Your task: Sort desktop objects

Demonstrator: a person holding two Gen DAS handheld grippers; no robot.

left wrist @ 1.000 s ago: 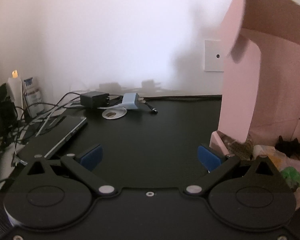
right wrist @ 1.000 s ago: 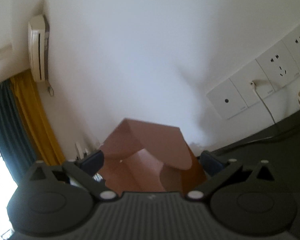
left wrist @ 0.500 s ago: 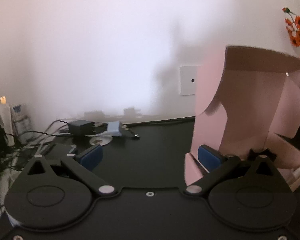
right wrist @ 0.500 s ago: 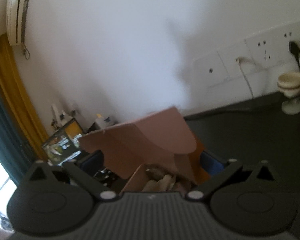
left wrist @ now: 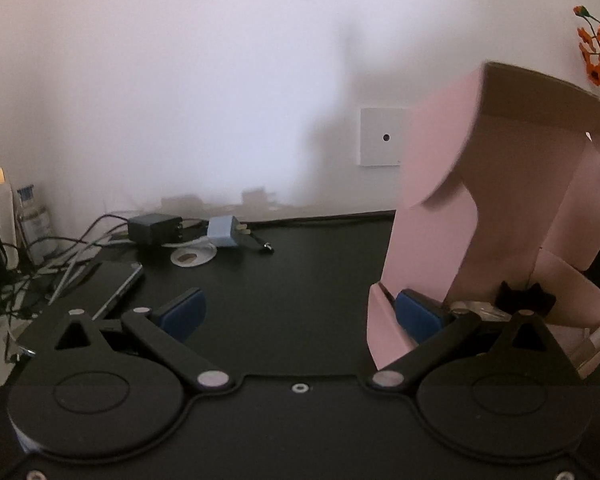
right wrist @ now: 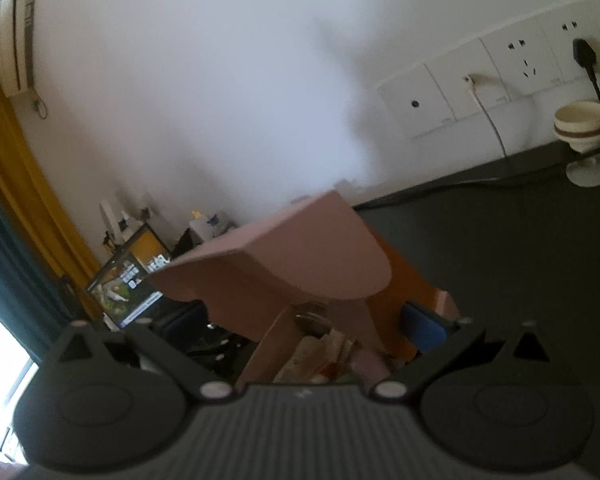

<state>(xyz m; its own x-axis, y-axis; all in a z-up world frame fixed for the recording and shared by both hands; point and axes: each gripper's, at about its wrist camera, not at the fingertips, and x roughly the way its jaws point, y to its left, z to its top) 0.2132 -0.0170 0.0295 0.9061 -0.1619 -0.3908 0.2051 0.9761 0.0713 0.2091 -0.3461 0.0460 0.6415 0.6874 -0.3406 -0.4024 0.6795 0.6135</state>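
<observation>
Bench [left wrist: 300,280] sitting mostly bare. Pink box [left wrist: 440,208] standing open at right w/ sorted bits inside. Phone [left wrist: 116,284], black adapter [left wrist: 152,230], blue charger [left wrist: 222,232] waiting at back-left, unsorted. Left gripper [left wrist: 296,312] and right gripper [right wrist: 312,320] both gaping wide, holding nothing.

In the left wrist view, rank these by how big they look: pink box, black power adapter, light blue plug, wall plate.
1. Pink box, by far the largest, though it is also nearest the camera.
2. Wall plate.
3. Black power adapter and light blue plug look much alike; I would not rank them.
</observation>
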